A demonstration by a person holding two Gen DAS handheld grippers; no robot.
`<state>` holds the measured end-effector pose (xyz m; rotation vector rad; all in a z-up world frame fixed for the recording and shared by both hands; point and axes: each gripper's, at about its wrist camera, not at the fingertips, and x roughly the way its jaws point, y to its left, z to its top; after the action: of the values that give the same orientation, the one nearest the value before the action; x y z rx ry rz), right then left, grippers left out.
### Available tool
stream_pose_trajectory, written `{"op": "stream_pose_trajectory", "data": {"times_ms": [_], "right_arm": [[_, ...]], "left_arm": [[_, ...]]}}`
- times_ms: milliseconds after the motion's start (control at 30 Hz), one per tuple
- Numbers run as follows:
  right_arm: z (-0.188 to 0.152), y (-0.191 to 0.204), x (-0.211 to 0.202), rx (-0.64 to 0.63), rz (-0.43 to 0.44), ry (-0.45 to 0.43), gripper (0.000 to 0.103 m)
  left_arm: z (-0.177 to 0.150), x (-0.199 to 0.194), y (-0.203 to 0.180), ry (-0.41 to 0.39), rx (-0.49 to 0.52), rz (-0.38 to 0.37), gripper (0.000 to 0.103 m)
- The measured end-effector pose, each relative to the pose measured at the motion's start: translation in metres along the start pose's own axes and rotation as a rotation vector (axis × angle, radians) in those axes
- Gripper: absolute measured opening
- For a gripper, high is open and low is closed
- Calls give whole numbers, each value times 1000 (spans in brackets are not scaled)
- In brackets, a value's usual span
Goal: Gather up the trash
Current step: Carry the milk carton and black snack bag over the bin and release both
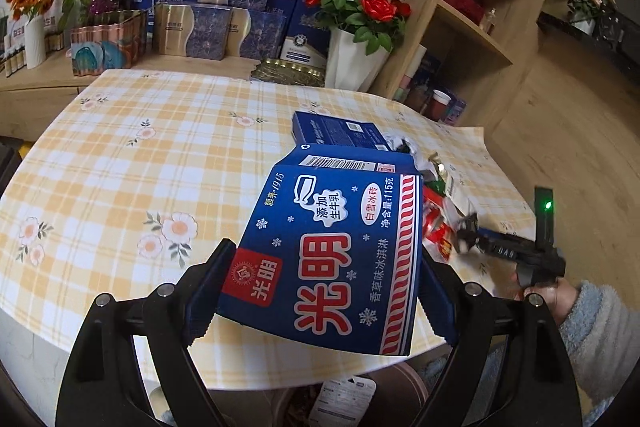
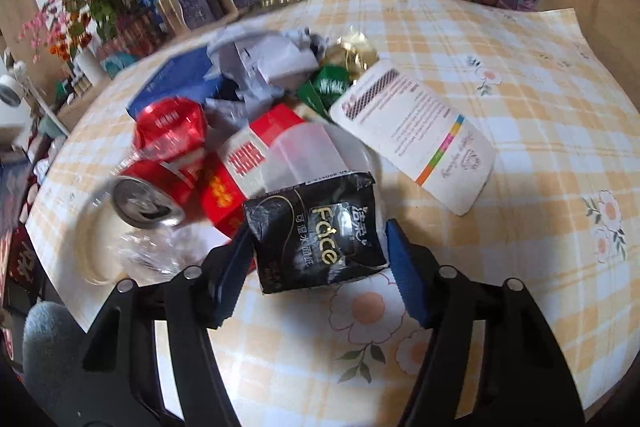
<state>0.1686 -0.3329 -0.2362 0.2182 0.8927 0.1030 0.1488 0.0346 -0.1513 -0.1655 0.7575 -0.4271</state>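
Note:
My left gripper (image 1: 325, 251) is shut on a blue ice-cream carton (image 1: 332, 251) with red and white lettering, held above the near edge of the checked tablecloth (image 1: 140, 155). In the right wrist view, my right gripper (image 2: 318, 227) stands open around a black tissue packet (image 2: 316, 231) lying on the cloth. Its left pad is at the packet's edge and its right pad is a sliver away. Behind the packet is a trash pile: a red can (image 2: 152, 187), a red-and-white box (image 2: 240, 163), crumpled grey paper (image 2: 264, 63), a green wrapper (image 2: 328, 83) and a white printed packet (image 2: 416, 131). The right gripper (image 1: 466, 233) also shows in the left wrist view.
A flat blue box (image 1: 336, 131) lies behind the carton. Gift boxes (image 1: 208, 27), a white vase of red roses (image 1: 356, 59) and a wooden shelf (image 1: 472, 19) line the far side. Below the table's near edge, a round brown container (image 1: 396, 383) holds a white packet. A person's fleece sleeve (image 1: 596, 331) is at right.

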Motion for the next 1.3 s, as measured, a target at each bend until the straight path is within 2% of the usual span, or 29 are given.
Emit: {"op": "stream_pose_trajectory", "data": {"times_ms": [167, 333, 433, 767, 967, 1167, 1300], "right_arm": [[-14, 15, -44, 27, 59, -90, 65], [-37, 36, -83, 4, 85, -140, 65], [-51, 43, -102, 6, 96, -156, 65], [-91, 63, -141, -3, 107, -185, 65], [-121, 64, -136, 69, 118, -182, 65], [-146, 74, -119, 60, 100, -146, 65], [-157, 71, -108, 69, 94, -113, 65]], "left_arm": [[-18, -10, -22, 18, 84, -26, 82], [-43, -18, -47, 55, 189, -57, 82], [-68, -20, -62, 102, 270, -62, 82], [-132, -21, -87, 221, 416, -117, 82], [-160, -2, -86, 281, 434, -112, 82], [-169, 25, -74, 340, 344, -97, 82], [-169, 36, -71, 343, 309, -63, 83]]}}
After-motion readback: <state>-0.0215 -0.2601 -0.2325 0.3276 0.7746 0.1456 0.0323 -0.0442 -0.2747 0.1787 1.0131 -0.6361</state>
